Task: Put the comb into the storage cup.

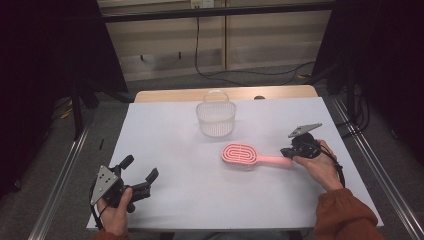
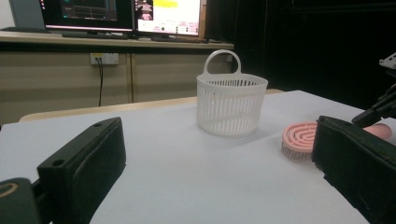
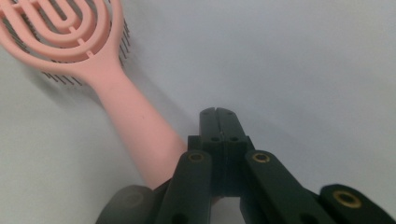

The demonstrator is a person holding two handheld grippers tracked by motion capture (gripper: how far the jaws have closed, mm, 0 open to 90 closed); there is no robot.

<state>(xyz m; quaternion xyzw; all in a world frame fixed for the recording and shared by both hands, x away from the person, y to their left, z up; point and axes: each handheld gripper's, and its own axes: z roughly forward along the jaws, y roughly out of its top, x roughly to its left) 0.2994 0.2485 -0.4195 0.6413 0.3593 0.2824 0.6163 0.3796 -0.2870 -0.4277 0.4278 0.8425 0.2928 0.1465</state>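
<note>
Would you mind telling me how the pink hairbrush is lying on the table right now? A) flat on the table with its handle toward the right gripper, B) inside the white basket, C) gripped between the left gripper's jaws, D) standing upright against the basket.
A: the pink hairbrush lies on the table, in front of the white basket, its handle reaching the right gripper.

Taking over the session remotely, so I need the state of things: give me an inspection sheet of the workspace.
Surface: white table, flat, bare around the items.
Job's things: pink hairbrush lying bristles down, handle toward the right gripper; white slotted basket upright behind it, apart.
Clutter: nothing seen.
Grippers: right gripper jaws together beside the brush handle, not around it; left gripper open, near the front left corner.
Cables: black cable hanging down the back wall.
Surroundings: monitors on a shelf; dark curtains.
</note>
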